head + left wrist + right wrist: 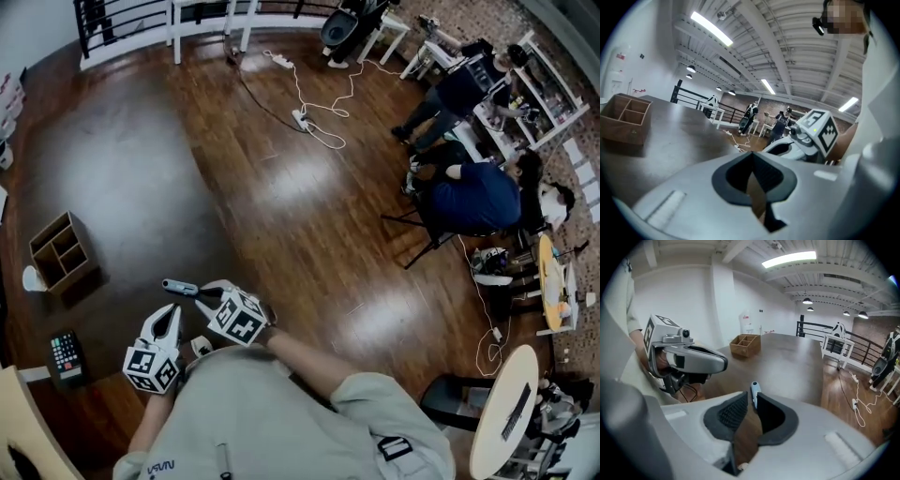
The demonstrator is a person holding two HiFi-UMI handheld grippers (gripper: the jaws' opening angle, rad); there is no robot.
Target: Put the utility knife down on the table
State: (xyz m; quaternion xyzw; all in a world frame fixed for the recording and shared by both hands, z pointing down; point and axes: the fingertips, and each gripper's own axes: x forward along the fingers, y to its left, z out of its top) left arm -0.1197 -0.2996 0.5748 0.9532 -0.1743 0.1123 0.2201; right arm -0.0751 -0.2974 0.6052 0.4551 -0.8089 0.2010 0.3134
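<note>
The right gripper pinches the utility knife and holds it off the table, apparently ready to lower it. The left gripper, pressed together on nothing, hangs just beside it.

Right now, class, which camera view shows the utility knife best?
The head view: the utility knife sticks out sideways from the right tool. The right gripper view shows only its blue end between the jaws; the left gripper view shows none.
</note>
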